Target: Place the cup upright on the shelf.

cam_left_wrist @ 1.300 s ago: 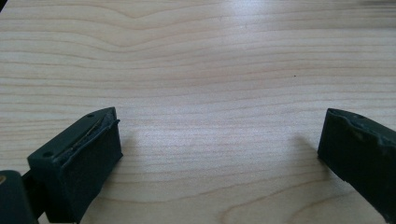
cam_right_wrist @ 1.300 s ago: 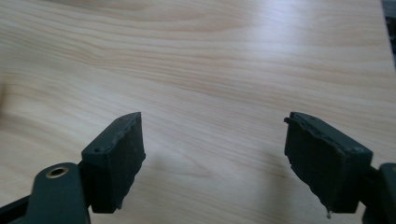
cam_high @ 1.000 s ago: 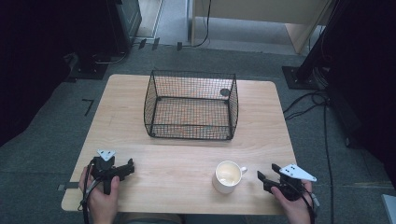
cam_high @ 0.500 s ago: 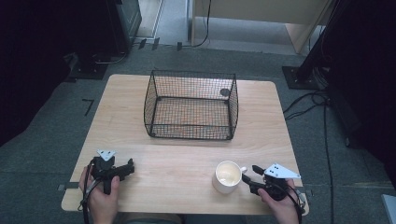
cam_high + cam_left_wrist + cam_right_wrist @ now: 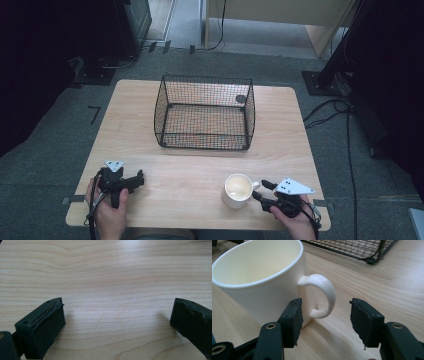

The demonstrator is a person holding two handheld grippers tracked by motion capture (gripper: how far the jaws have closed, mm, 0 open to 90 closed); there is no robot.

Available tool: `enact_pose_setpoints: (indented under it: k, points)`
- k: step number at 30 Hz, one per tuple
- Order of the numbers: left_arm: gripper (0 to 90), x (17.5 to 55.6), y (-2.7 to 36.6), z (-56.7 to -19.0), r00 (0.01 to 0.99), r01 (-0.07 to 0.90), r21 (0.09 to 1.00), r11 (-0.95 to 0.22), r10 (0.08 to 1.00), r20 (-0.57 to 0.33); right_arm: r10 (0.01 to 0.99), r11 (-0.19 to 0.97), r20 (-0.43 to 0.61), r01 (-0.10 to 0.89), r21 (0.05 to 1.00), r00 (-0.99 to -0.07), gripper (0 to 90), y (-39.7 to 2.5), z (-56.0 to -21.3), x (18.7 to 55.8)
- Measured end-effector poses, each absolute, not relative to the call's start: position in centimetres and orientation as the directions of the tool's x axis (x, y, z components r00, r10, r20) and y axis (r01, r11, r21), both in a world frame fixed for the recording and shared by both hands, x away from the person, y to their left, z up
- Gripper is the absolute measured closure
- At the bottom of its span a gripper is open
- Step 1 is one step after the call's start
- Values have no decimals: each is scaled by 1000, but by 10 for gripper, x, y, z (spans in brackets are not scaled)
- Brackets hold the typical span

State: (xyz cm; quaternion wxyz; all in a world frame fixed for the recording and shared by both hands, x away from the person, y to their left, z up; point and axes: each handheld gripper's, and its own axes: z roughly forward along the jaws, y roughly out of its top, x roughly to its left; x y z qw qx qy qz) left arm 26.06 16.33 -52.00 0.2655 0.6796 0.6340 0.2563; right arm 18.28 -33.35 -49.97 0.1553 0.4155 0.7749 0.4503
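Mug [image 5: 238, 190] and wire basket [image 5: 204, 112] stand on wooden table [image 5: 190, 170].

lab | grey carpet [image 5: 60, 135] (cables [image 5: 345, 135] trailing), dark stands [image 5: 332, 75]

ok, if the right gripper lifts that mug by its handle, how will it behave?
Probably rigid: the mug looks like glazed ceramic. Its glossy handle may slip between the open right gripper jaws. Held off-centre, the body would likely swing down.

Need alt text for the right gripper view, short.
The open right gripper brackets the curved handle of a cream ceramic mug that stands upright on the light wooden table. A black wire mesh basket sits behind.
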Motion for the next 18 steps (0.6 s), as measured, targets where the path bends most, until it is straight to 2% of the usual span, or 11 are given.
enact_pose_setpoints:
  k: [5,8,11,13,18]
  points:
    - [0,261,163,-520,66,726,686,-56,998,12,761,272,127,491,828,-636,433,-324,-498,181]
    - [0,261,163,-520,67,726,686,-57,998,11,739,279,134,481,831,-660,463,-315,-495,179]
    - [0,261,163,-520,68,725,686,-57,998,11,706,282,162,484,829,-690,527,-303,-490,177]
    - [0,261,163,-520,68,726,686,-57,998,10,701,286,161,481,829,-694,540,-301,-489,177]
    - [0,261,163,-520,69,725,686,-57,998,10,660,317,161,466,826,-734,675,-280,-486,175]
